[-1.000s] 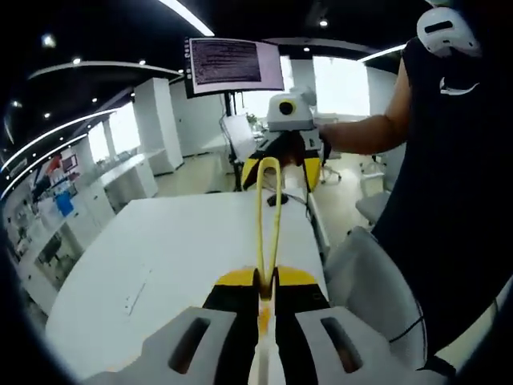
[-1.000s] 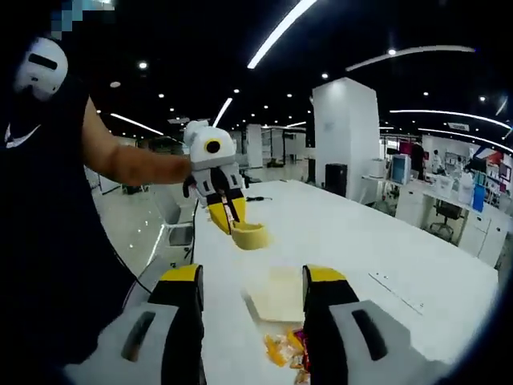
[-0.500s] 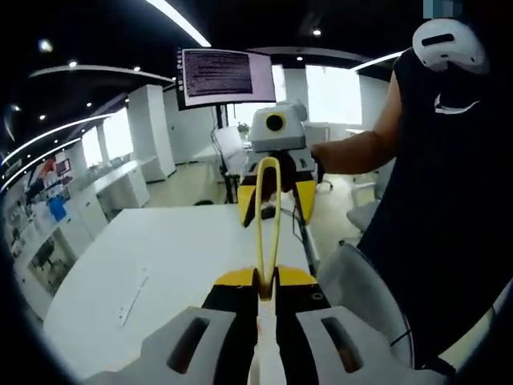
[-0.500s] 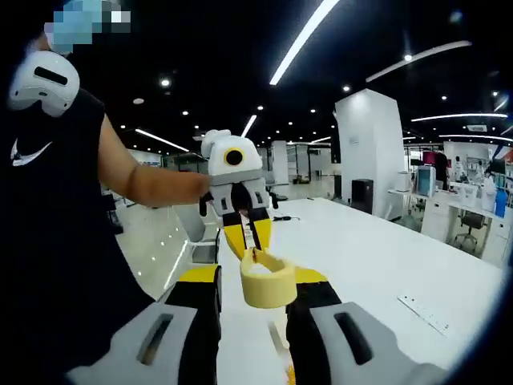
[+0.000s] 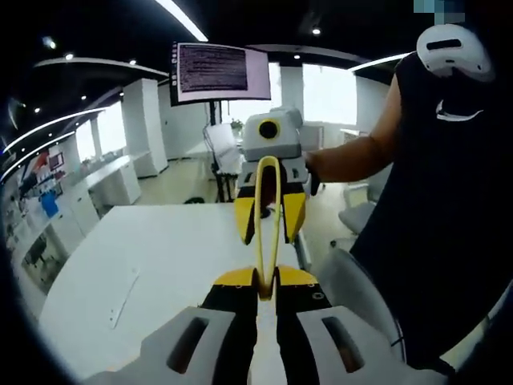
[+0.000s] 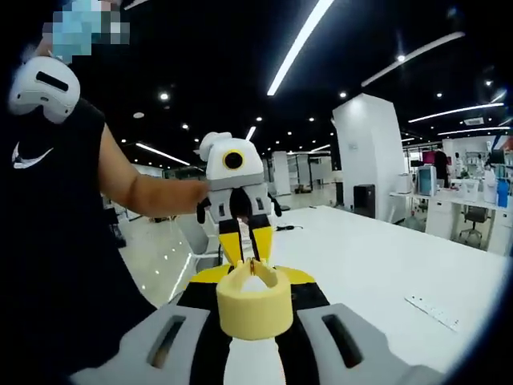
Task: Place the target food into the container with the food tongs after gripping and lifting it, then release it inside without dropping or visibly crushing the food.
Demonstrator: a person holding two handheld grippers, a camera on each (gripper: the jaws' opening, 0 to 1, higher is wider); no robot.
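over the table: both grippers were raised above the white table [image 5: 160, 257], facing each other.
left gripper [image 5: 265, 293]: its jaws were clamped together on the tongs [image 5: 268, 224], which ran up the middle of the left gripper view as a thin yellow loop.
right gripper [image 6: 255, 301]: its jaws were closed onto the looped end of the tongs [image 6: 254, 299], seen as a pale yellow band between them in the right gripper view.
other views of the grippers: the right gripper [image 5: 268, 216] showed beyond the tongs' loop in the left gripper view, its yellow fingers on either side of the loop; the left gripper [image 6: 245, 241] showed in the right gripper view, just behind the band.
person: a bare arm [image 5: 353, 152] reached to the right gripper; a dark sleeveless top [image 6: 48, 241] showed at the side.
food and container: could not be told from either view.
background: a screen [image 5: 220, 70] hung above the table's far end.
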